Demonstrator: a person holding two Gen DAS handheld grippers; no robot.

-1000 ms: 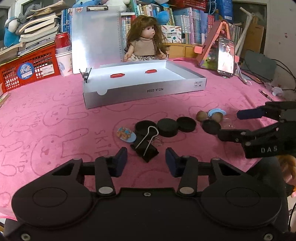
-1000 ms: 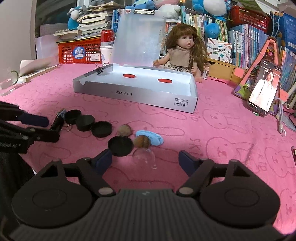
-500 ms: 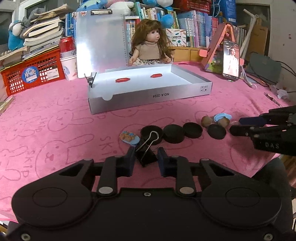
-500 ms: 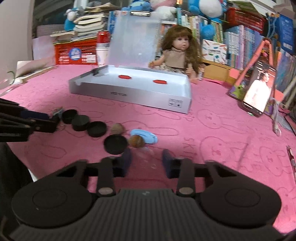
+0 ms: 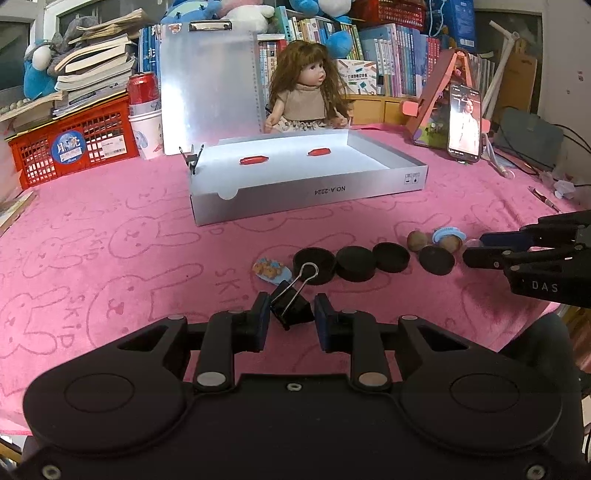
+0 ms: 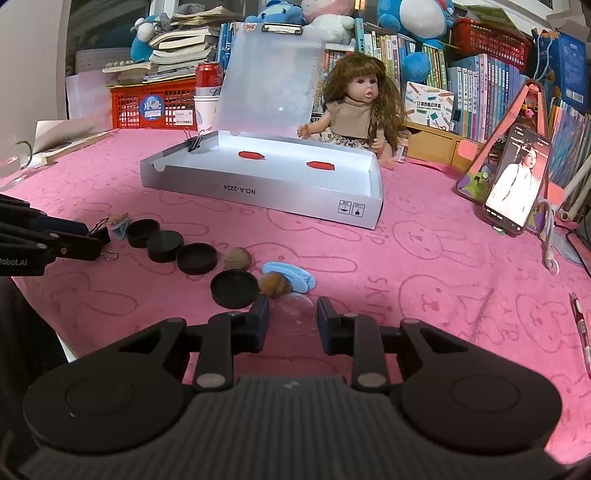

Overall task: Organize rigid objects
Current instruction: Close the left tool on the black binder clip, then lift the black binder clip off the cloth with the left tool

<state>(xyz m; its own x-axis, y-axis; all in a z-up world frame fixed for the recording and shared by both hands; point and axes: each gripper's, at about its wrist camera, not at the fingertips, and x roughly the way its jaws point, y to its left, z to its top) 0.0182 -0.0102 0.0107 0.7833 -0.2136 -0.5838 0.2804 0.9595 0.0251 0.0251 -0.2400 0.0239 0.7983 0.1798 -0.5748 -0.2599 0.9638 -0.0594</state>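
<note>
Left gripper (image 5: pixel 288 318) now clamped on black metal binder clip (image 5: pixel 291 312), jaws previously apart. Right gripper (image 6: pixel 293 318) closed on clear plastic dome (image 6: pixel 294 314) near pink cloth's front edge. Both grasps look set; lift next.

pink rabbit-print tablecloth (image 5: pixel 110 229), silver box (image 5: pixel 310 192), black lids (image 5: pixel 354 263)

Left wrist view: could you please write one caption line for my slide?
Left gripper closed on a black binder clip, with black caps and an open silver box beyond.

A home room, likely a child's: crowded bookshelves (image 5: pixel 388 62), plush toys (image 6: pixel 417 22), a doll (image 5: pixel 304 92), a pink bunny-print tablecloth (image 5: pixel 110 236).
</note>
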